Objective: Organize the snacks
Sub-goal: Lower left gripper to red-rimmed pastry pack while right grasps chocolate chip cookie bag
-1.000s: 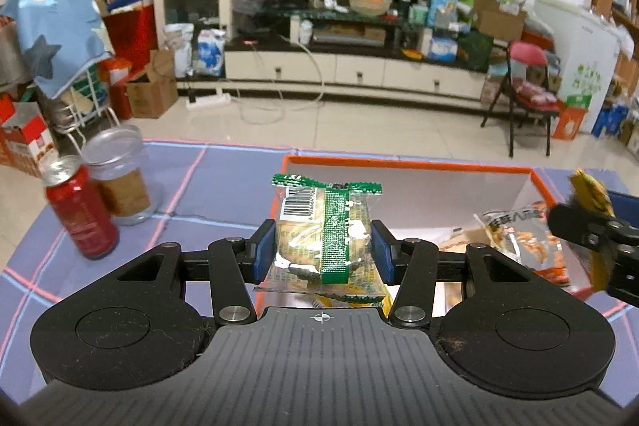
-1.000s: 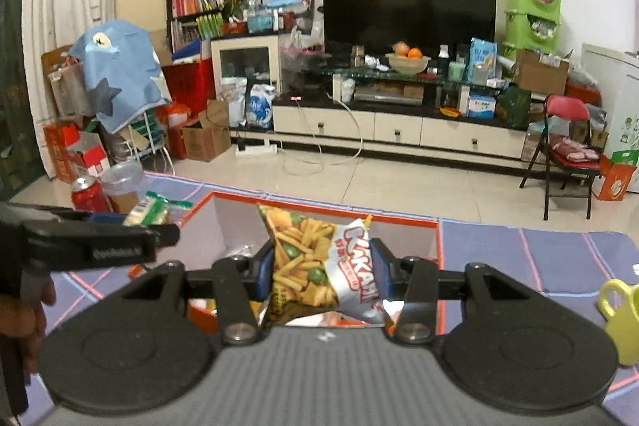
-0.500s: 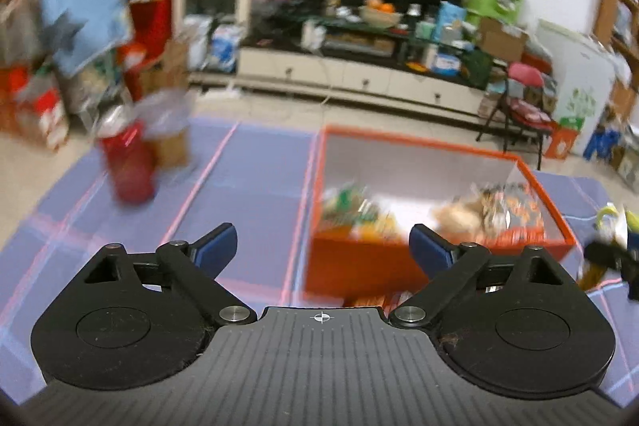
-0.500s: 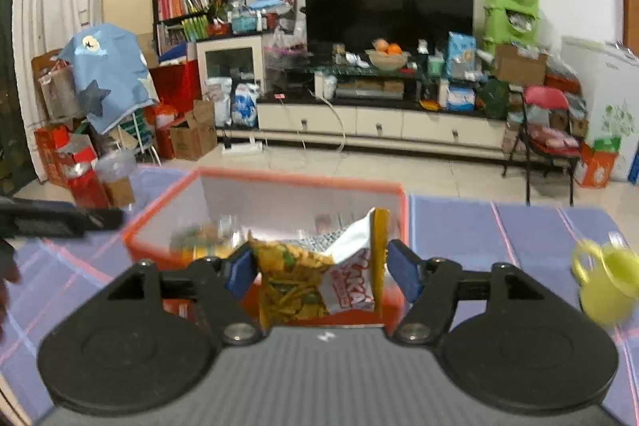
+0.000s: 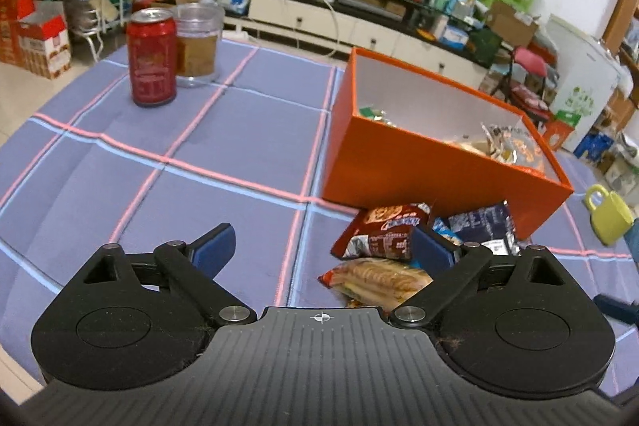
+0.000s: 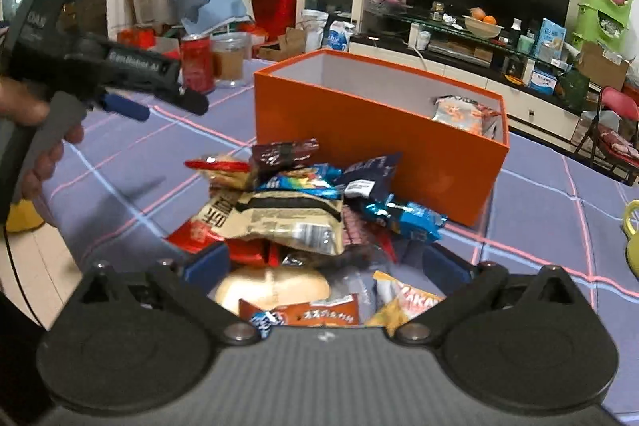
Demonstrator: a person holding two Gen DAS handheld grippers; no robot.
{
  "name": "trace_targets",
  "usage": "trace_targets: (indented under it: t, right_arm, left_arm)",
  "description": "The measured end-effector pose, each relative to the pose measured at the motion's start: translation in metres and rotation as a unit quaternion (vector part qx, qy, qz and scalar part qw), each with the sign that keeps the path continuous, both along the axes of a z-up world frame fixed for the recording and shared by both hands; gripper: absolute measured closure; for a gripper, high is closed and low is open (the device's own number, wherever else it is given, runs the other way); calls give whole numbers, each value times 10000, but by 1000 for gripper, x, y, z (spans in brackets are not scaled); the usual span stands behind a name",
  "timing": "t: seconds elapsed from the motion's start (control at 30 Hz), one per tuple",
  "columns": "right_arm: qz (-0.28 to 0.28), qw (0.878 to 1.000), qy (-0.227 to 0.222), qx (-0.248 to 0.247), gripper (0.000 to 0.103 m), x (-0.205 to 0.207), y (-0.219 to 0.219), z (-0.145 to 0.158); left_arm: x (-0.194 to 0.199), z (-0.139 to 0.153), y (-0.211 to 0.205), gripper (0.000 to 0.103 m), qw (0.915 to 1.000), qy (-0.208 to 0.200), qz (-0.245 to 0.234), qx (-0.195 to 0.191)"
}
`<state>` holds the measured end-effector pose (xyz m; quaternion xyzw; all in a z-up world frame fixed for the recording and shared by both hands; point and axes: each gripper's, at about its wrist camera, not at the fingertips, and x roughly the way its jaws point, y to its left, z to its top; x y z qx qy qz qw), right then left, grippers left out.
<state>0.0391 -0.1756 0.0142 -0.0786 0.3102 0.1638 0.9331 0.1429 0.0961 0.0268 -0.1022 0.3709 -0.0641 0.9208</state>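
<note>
Snacks (image 6: 295, 214) are mostly in a loose heap on the purple checked tablecloth (image 5: 159, 154), right up against the near wall of the orange box (image 6: 379, 134), with a few packets already inside the box at its far end. Both grippers are empty: the left gripper (image 5: 319, 250) has its fingers spread wide over the cloth at the heap's left edge, a red packet (image 5: 383, 230) and a noodle-looking packet (image 5: 375, 278) just beside its right finger; the right gripper (image 6: 325, 262) is opening its jaws, hanging over the near side of the heap with nothing pinched between them. My guess is the step now is picking the next packet each. I'd go for whatever sits on top or at the edge, like the beige bag (image 6: 291, 218) on top, rather than digging for the buried ones, and pinch the body of the bag, not a crinkly corner that slips. Room-wise, the left side of the cloth is wide open, only a red can (image 5: 151, 58) and a jar (image 5: 197, 44) far back. The box wall is the thing to watch, so lift clear of its rim before swinging over, and there's a yellow mug (image 5: 609, 214) off to the right near the box corner
</note>
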Motion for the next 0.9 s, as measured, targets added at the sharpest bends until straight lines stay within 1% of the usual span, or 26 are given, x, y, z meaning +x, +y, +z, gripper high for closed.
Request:
trace_targets:
  t: [0.03, 0.1, 0.13, 0.2, 0.23, 0.27, 0.33, 0.37, 0.4, 0.43, 0.47, 0.5, 0.53, 0.57, 0.6, 0.63, 0.67, 0.73, 0.8, 0.87, 0.9]
  right_arm:
    - [-54, 10000, 4, -20, 1, 2, -4, -1]
    - [-263, 9995, 161, -101, 1, 8, -17, -6]
    - [-397, 9989, 224, 54, 1, 9, -27, -5]
    - [-697, 9950, 295, 648, 1, 10, -49, -4]
    - [-978, 9911, 457, 785, 1, 15, -55, -8]
    - [-1265, 9853, 775, 848, 4, 23, -59, -17]
    - [-1421, 9765, 1225, 1060, 35, 33, -60, -29]
    - [-1495, 9720, 1393, 1158, 46, 37, -59, -34]
    - [-1593, 9692, 1501, 1130, 48, 41, -56, -38]
    - [-1618, 9687, 1584, 1016, 47, 44, -52, -42]
    - [-1642, 9698, 1563, 906, 50, 46, -48, -43]
    - [-1714, 9690, 1565, 844, 49, 47, -47, -44]
    - [-1748, 9674, 1597, 893, 49, 48, -49, -44]
    - [-1761, 9663, 1619, 948, 57, 48, -50, -43]
    - [-1761, 9665, 1618, 929, 63, 48, -50, -43]
    - [-1710, 9685, 1579, 887, 64, 47, -51, -38]
    - [-1651, 9734, 1392, 768, 65, 43, -48, -31]
    - [-1537, 9833, 852, 476, 66, 33, -39, -11]
    - [-1404, 9892, 228, 352, 66, 27, -32, 19]
    - [-1274, 9909, -204, 376, 65, 39, -23, 48]
    - [-1233, 9911, -331, 366, 65, 54, -17, 60]
  left_arm:
    - [2, -1, -2, 27, 10000, 22, -14, 32]
    - [3, -3, -4, 28, 9999, 44, -68, 69]
    - [3, -3, -6, 28, 9999, 31, -96, 84]
    - [3, -2, -9, 28, 9998, 12, -141, 128]
    - [3, -2, -11, 28, 9998, 7, -168, 134]
    - [4, -2, -12, 28, 9997, 4, -200, 123]
    - [3, -3, -14, 28, 9996, 0, -276, 107]
    - [3, -3, -14, 28, 9995, 1, -293, 126]
    - [3, -4, -14, 28, 9995, 3, -280, 146]
    - [3, -4, -13, 28, 9995, 4, -267, 146]
    - [3, -4, -12, 28, 9996, 8, -258, 130]
    - [3, -4, -10, 28, 9996, 11, -247, 104]
    - [2, -3, -8, 28, 9997, 7, -229, 71]
    - [2, -3, -7, 28, 9997, -1, -219, 51]
    - [2, -2, -6, 28, 9998, -11, -210, 39]
    - [2, -1, -5, 28, 9998, -23, -199, 29]
    - [2, 0, -4, 28, 9998, -33, -178, 3]
    - [2, 1, -1, 28, 9999, -31, -153, -59]
    - [1, 1, 0, 28, 9999, -43, -93, -60]
    - [1, 1, -1, 28, 9999, -36, -114, -89]
    - [1, 1, -2, 28, 9999, -38, -134, -89]
